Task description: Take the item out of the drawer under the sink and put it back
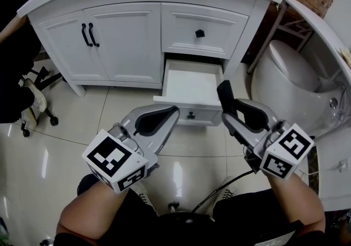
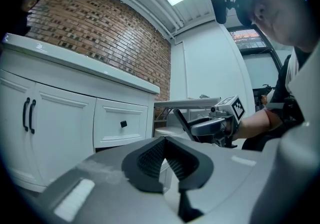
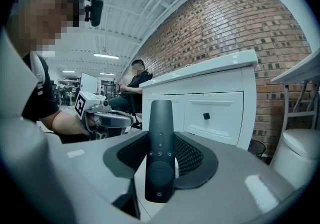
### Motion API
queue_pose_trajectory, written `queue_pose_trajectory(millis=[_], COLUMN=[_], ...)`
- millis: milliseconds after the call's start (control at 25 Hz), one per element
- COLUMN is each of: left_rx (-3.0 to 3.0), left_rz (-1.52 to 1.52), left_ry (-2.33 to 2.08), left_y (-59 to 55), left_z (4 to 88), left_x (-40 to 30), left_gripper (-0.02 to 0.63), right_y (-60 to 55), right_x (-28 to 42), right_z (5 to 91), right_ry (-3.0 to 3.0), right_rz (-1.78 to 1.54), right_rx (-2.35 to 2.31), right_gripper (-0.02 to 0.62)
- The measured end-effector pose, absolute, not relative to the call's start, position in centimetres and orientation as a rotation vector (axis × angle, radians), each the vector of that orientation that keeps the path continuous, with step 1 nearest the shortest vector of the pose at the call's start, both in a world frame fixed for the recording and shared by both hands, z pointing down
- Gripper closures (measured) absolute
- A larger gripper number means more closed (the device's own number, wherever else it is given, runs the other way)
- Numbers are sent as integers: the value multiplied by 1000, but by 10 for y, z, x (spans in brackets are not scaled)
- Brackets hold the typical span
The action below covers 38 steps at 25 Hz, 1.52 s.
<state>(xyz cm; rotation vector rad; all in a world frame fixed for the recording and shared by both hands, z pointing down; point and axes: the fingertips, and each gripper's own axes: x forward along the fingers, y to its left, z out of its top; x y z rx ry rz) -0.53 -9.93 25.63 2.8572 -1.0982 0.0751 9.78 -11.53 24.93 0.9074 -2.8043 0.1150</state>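
Observation:
A black remote control stands upright between the pads of my right gripper, which is shut on it. In the head view the remote sticks forward out of the right gripper, just right of the open lower drawer of the white vanity. What shows of the drawer's inside is bare white. My left gripper hangs level in front of the drawer's front panel, its pads together with nothing between them.
The upper drawer with a black knob is closed, as are the two cabinet doors at left. A white toilet stands right of the vanity. A seated person's leg and a wheeled chair are at the far left.

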Motion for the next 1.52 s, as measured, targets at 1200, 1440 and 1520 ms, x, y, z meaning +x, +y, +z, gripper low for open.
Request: queue_pose_trajectory(millis=[1200, 1440, 1520], left_rx=[2839, 2857, 2850], left_rz=[119, 84, 98], left_ry=[-1112, -1095, -1087], left_y=[-109, -108, -106], left_z=[262, 262, 263], left_x=[-15, -13, -14], left_gripper=[600, 600, 600], right_y=[-179, -228, -244], right_x=[73, 73, 72], right_z=[217, 219, 222], right_ry=[-2744, -2659, -2646], right_rz=[-32, -202, -232], right_rx=[884, 942, 943], right_gripper=[431, 431, 431])
